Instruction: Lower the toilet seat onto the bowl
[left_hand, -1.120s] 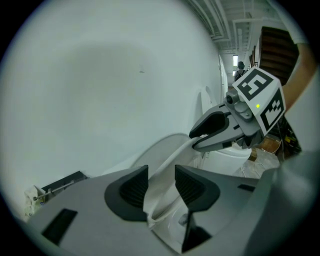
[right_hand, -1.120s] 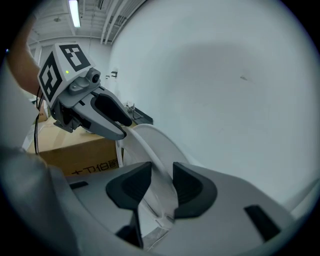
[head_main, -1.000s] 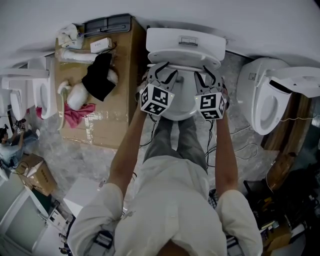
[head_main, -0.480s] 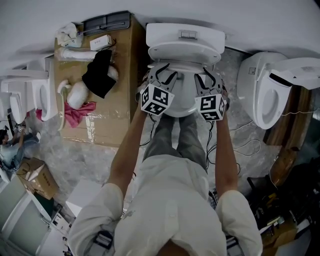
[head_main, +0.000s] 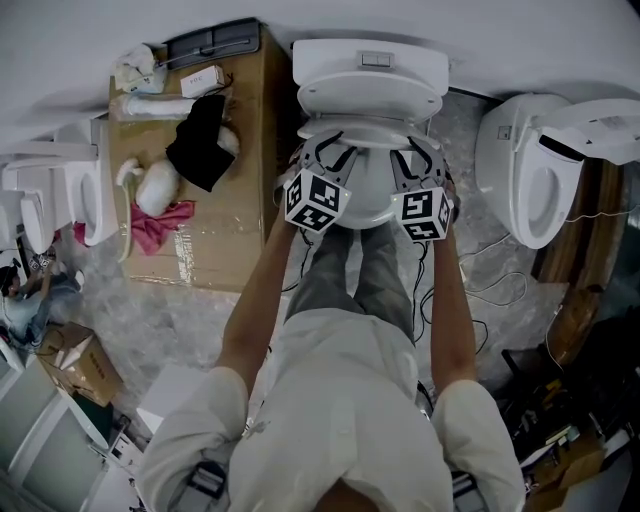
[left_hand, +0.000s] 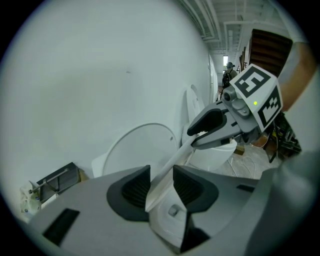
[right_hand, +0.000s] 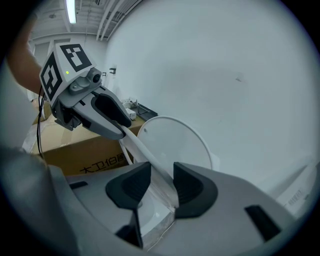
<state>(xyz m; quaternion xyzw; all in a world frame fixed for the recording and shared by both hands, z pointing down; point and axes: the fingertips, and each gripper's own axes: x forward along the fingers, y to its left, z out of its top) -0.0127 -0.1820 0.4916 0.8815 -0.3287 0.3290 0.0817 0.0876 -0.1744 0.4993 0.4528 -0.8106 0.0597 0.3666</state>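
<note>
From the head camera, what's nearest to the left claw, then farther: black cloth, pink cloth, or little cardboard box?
The left claw is closing on the toilet seat's edge.
1. Black cloth, on the big cardboard to its left.
2. Pink cloth, farther down that cardboard.
3. Little cardboard box, at the far lower left.

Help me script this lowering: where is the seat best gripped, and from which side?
Grip the seat by its thin side rims, coming from the front: it stands tilted, both edges free, lid upright behind. The left gripper is closing its jaws with one rim between them; the right gripper clamps the other.
</note>
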